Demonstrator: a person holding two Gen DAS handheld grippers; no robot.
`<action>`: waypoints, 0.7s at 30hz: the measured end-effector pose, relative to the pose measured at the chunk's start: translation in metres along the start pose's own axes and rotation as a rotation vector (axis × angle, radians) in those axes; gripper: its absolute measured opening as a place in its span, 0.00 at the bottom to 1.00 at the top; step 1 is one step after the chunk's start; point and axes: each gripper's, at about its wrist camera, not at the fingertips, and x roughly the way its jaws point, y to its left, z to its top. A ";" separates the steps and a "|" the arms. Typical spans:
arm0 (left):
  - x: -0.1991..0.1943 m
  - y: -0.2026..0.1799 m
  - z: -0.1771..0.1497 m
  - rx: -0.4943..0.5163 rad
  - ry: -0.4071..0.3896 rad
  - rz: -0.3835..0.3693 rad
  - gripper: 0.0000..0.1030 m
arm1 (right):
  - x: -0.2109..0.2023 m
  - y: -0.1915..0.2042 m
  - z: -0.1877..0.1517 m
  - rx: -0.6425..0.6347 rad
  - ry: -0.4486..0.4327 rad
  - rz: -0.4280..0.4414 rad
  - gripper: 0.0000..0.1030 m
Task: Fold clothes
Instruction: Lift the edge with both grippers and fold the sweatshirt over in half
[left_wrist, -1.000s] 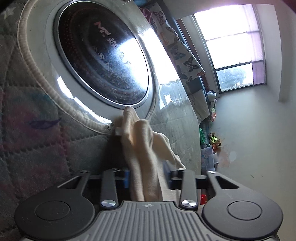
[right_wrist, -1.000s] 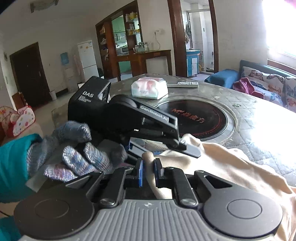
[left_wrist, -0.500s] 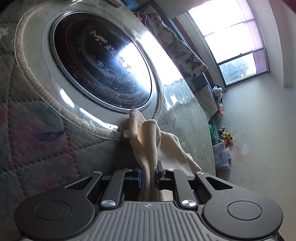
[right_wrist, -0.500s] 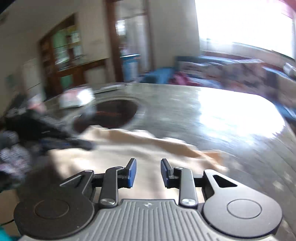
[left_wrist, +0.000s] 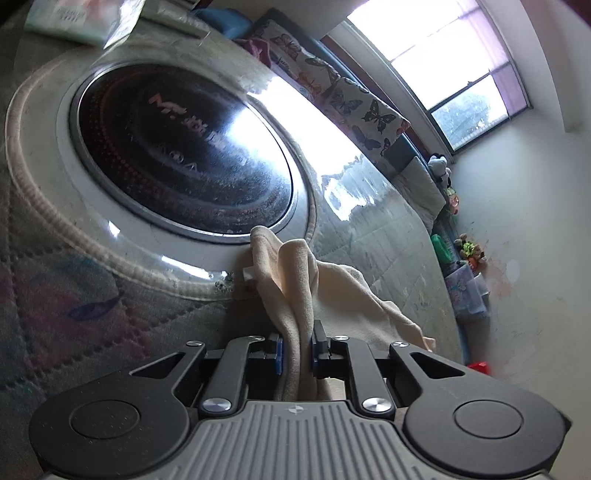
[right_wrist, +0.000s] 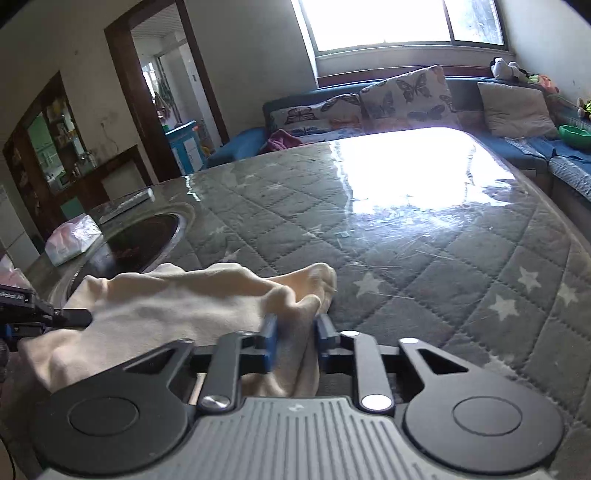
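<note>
Left gripper (left_wrist: 297, 350): a bunched edge of the cream garment (left_wrist: 295, 288) is clamped between the blue pads, which are drawn in tight against the fabric. The cloth rises forward out of the jaws toward the dark glass inset.
Right gripper (right_wrist: 293, 341): the pads are set either side of a fold of the same garment (right_wrist: 177, 302). Cloth fills the gap between them, but whether the pads are pressed home cannot be told.
Garment position: it is laid on the quilted table cover (right_wrist: 424, 266), at the near edge, just beside the inset.
Long axis: in the right wrist view the garment is stretched from the right gripper's jaws leftward to the left gripper (right_wrist: 44, 317), seen at the frame's left edge. The span between the two grips is slack and rumpled, not taut.
Governing relation: both ends are held, so neither arm is judged nearer. A fold would be expected to turn on one end being carried across toward the other.
Open surface: bare quilted cover is seen ahead and to the right of the right gripper.
Dark glass inset (left_wrist: 184, 155): it is set beyond the garment's forward tip, close to touching.
Risk: a loosely held fold could slip out on lifting.
</note>
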 end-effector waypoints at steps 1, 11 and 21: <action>-0.001 -0.005 -0.002 0.025 -0.005 0.007 0.14 | -0.004 0.001 0.000 -0.002 -0.014 0.001 0.10; 0.016 -0.075 -0.006 0.228 -0.005 -0.056 0.13 | -0.051 -0.016 0.011 0.010 -0.152 -0.057 0.07; 0.084 -0.166 -0.030 0.356 0.084 -0.166 0.13 | -0.101 -0.084 0.036 0.004 -0.213 -0.289 0.06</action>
